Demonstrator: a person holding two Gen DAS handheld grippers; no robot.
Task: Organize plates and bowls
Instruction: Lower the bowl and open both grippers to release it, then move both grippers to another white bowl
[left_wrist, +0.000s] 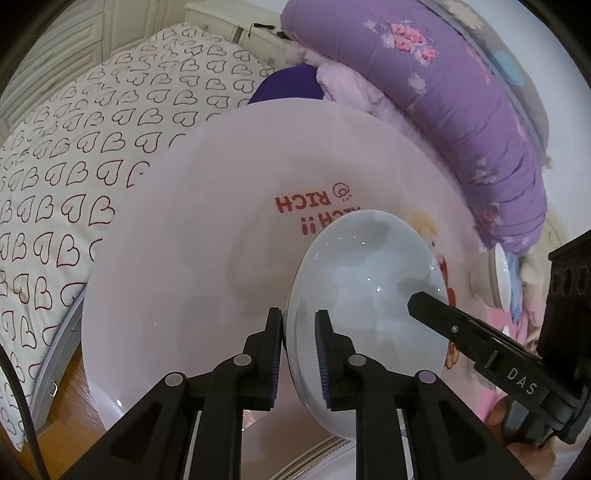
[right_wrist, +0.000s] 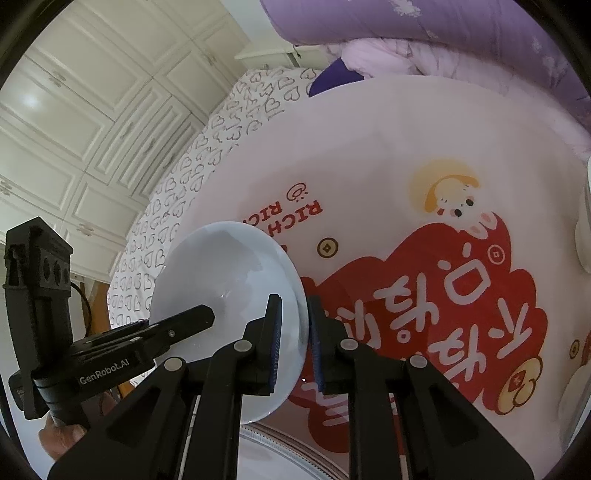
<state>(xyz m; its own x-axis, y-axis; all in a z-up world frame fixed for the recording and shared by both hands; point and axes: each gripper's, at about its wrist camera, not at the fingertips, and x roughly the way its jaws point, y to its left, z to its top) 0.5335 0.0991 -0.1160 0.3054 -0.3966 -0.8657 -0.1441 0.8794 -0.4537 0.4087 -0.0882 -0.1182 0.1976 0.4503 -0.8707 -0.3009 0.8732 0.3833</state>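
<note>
**White bowl on the pink round worktop**

A glossy white bowl (left_wrist: 369, 306) stands open side up, empty, on the pink printed worktop (left_wrist: 184, 258), its rim caught on two opposite sides. Off at the far edge, another white dish (left_wrist: 501, 275) stands on edge.

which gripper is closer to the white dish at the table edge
Right. The right gripper is on the bowl rim on the side facing the white dish; the left gripper is on the opposite rim, farther away.

Both wrist cameras look steeply down along their fingers, close above the pale bowl (left_wrist: 369, 314) (right_wrist: 229, 295), each from an opposite side.
</note>
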